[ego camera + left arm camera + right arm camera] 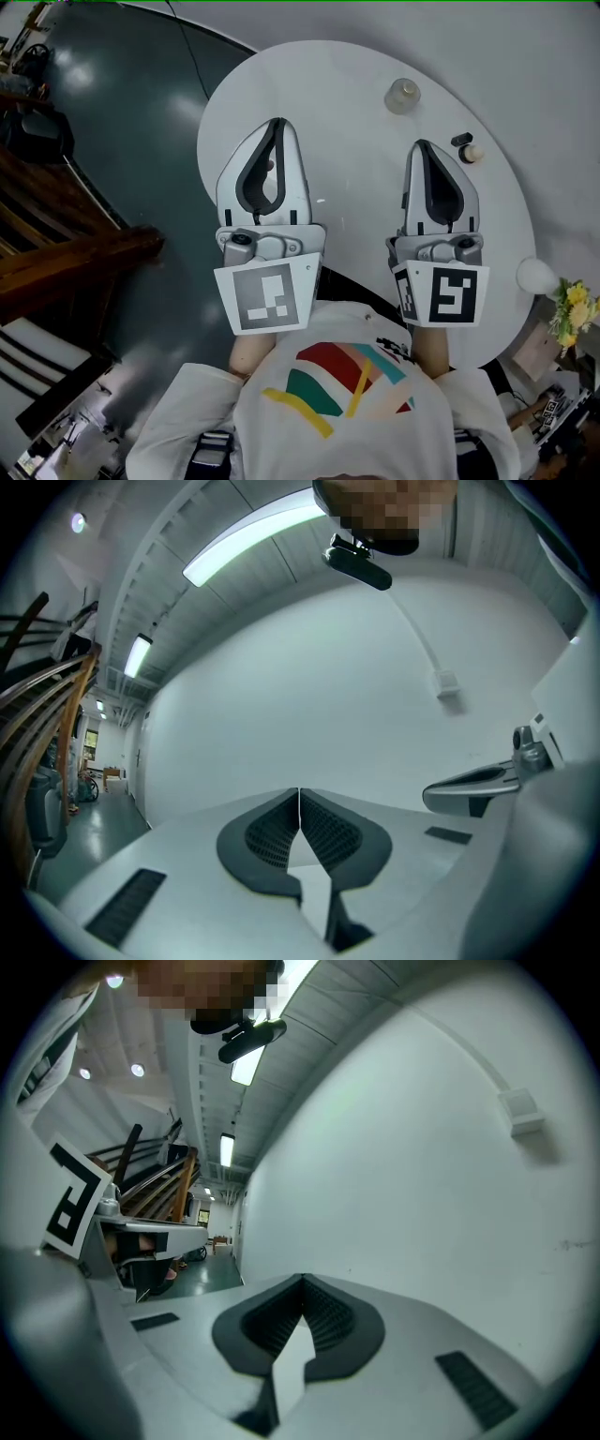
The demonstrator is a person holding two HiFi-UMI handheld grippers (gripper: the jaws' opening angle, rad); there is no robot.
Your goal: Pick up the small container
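A small clear container (402,95) with a pale lid stands near the far edge of the round white table (347,112). My left gripper (277,123) hovers over the table's left part, shut and holding nothing. My right gripper (420,145) is beside it, below and slightly right of the container and apart from it, also shut and empty. In the left gripper view the left gripper (299,793) has its jaws touching and faces a bare white wall. The right gripper (302,1281) shows the same in the right gripper view. The container appears in neither gripper view.
A small black and cream object (466,148) lies at the table's right side, just right of my right gripper. A white ball (536,275) and yellow flowers (574,309) sit off the right rim. Wooden stair rails (75,244) stand over the dark floor at left.
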